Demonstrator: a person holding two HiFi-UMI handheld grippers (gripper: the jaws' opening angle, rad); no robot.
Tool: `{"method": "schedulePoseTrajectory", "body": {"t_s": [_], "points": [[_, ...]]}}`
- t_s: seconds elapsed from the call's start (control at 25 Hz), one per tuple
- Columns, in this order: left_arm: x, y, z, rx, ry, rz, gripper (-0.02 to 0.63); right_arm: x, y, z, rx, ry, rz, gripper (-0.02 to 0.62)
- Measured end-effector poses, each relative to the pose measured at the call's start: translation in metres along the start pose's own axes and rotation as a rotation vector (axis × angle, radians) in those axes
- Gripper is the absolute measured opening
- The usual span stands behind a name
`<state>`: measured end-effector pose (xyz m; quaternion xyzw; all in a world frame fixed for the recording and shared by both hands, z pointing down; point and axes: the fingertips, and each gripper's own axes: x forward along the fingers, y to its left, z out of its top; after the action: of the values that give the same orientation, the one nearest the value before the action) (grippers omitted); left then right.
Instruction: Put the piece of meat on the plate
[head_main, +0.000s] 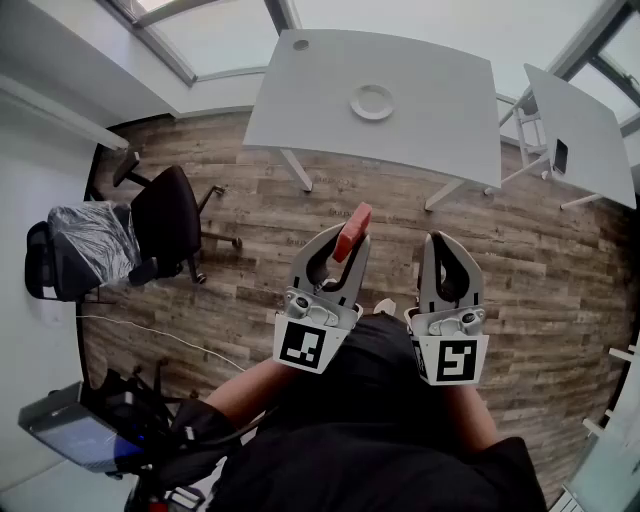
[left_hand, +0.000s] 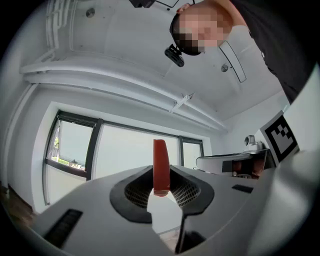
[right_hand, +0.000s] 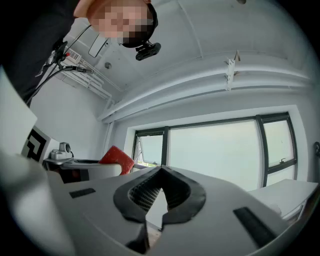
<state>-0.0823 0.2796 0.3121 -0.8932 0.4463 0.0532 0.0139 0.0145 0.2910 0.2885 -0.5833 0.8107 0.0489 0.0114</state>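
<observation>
A thin red piece of meat (head_main: 357, 218) stands upright with my left gripper (head_main: 352, 237) shut on it, held out in the air in front of the person, well short of the table. In the left gripper view the meat (left_hand: 160, 167) sticks up from between the pads. A round white plate (head_main: 372, 102) lies on the white table (head_main: 320, 110), far ahead of both grippers. My right gripper (head_main: 441, 240) is beside the left one at the same height, shut and empty. The right gripper view shows its jaw tips (right_hand: 161, 172) meeting, and the meat (right_hand: 116, 156) off to the left.
A black office chair (head_main: 165, 225) and a plastic-covered chair (head_main: 85, 240) stand at the left on the wood floor. A second white table (head_main: 585, 130) with a dark phone (head_main: 560, 155) is at the right. A cable (head_main: 150, 332) runs across the floor.
</observation>
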Motion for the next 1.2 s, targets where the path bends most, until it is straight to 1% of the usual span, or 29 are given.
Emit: {"method": "schedulePoseTrajectory", "body": {"t_s": [0.12, 0.24, 0.36, 0.52, 0.64, 0.72, 0.88, 1.0, 1.2], "points": [[-0.002, 0.003, 0.0, 0.013, -0.002, 0.001, 0.094, -0.001, 0.002, -0.001, 0.004, -0.014, 0.001, 0.003], [-0.002, 0.002, -0.004, 0.003, 0.005, 0.012, 0.094, -0.005, -0.004, -0.005, 0.038, -0.013, -0.012, 0.003], [-0.005, 0.0, -0.006, -0.005, 0.015, 0.033, 0.094, -0.01, -0.014, -0.013, 0.078, -0.002, -0.026, 0.003], [-0.006, 0.0, -0.008, -0.001, 0.015, 0.073, 0.094, -0.017, -0.026, -0.017, 0.095, 0.0, -0.015, 0.003], [-0.008, -0.015, -0.011, -0.005, 0.013, 0.098, 0.094, -0.033, -0.046, -0.021, 0.1, 0.007, -0.031, 0.003], [-0.01, -0.025, -0.014, -0.009, 0.028, 0.111, 0.094, -0.043, -0.061, -0.029, 0.111, 0.023, -0.051, 0.003], [-0.021, -0.035, -0.012, -0.039, 0.047, 0.149, 0.094, -0.056, -0.075, -0.046, 0.129, 0.043, -0.045, 0.003], [-0.018, -0.042, -0.012, -0.062, 0.056, 0.149, 0.094, -0.062, -0.081, -0.057, 0.141, 0.065, -0.036, 0.003], [0.001, -0.05, -0.024, -0.057, 0.079, 0.133, 0.094, -0.073, -0.095, -0.067, 0.145, 0.095, -0.063, 0.003]]}}
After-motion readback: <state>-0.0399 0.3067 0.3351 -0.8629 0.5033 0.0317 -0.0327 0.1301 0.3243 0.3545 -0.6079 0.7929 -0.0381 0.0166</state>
